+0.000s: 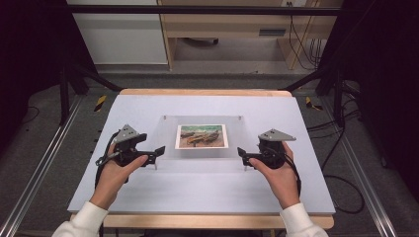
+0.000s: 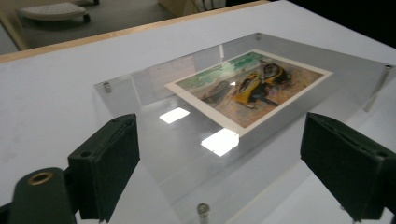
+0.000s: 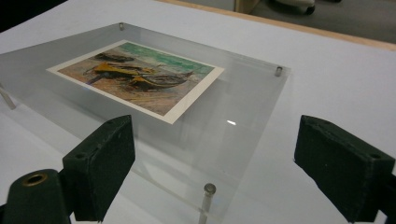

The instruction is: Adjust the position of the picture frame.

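Fingers [image 2: 109,163] of the left gripper [image 1: 148,157] are wide apart, with nothing between them. They point at the near left corner of the clear frame [image 1: 202,150] and stay just beside it, not touching. Fingers [image 3: 102,161] of the right gripper [image 1: 247,159] are wide apart too and hold nothing. They point at the near right corner of the frame, just beside it.

That frame is a flat see-through plate. It stands on small metal posts [image 3: 208,190], one at each corner, a little above the desk [image 1: 148,106]. It sits in the middle of the desk, between the two grippers.

On the frame's far half lies a picture [image 1: 202,136]. It has a white edge and shows boats in yellow, brown and green. From the left gripper view the picture [image 2: 250,88] lies past the fingers, toward the frame's far side, and ceiling lights shine as bright spots on the plate in front of it. From the right gripper view the picture [image 3: 135,79] is also past the fingers, and the frame's near corner post stands between them.

Each gripper is held in a hand [image 1: 111,175] with a white sleeve [image 1: 81,222], coming in from the near side of the frame.
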### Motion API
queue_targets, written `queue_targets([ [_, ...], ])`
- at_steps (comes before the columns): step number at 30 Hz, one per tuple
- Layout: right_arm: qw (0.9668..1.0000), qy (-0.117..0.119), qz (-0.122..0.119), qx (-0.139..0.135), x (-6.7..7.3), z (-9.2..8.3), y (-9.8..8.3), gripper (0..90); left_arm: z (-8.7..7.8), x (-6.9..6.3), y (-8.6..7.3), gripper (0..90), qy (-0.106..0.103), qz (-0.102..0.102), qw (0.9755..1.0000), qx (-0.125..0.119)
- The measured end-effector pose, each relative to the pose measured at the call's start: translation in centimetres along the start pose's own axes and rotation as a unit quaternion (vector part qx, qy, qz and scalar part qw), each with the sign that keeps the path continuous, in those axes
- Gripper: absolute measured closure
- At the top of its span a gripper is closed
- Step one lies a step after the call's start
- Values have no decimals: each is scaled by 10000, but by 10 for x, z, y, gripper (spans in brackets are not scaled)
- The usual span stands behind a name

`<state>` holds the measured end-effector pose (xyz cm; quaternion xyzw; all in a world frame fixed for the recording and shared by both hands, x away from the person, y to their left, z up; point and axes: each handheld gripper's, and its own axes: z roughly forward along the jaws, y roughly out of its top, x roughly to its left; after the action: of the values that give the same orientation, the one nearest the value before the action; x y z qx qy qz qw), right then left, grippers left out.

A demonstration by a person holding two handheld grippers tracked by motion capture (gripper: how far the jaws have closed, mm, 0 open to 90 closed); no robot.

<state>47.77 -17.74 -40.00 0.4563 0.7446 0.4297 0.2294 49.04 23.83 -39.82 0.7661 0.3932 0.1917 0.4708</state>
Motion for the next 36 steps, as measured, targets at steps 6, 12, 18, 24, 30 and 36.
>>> queue_targets([
  [6, 9992, 177, 212, 278, -9, 15, 4, 119, 11, 11, 0, 117, 170, -265, 9990, 309],
  [12, 9962, 449, 505, 553, -12, 33, -1, 128, 22, 16, -10, 106, 180, -458, 9977, 476],
  [18, 9932, 648, 732, 635, -14, 41, -10, 134, 27, 16, -22, 92, 96, -672, 9960, 580],
  [24, 9910, 721, 870, 717, -15, 46, -15, 135, 32, 18, -27, 109, 45, -924, 9938, 623],
  [30, 9903, 715, 964, 701, -16, 50, -19, 133, 35, 18, -29, 124, 74, -990, 9930, 638],
  [36, 9887, 775, 1074, 707, -19, 52, -20, 127, 36, 21, -30, 135, 104, -1044, 9925, 629],
])
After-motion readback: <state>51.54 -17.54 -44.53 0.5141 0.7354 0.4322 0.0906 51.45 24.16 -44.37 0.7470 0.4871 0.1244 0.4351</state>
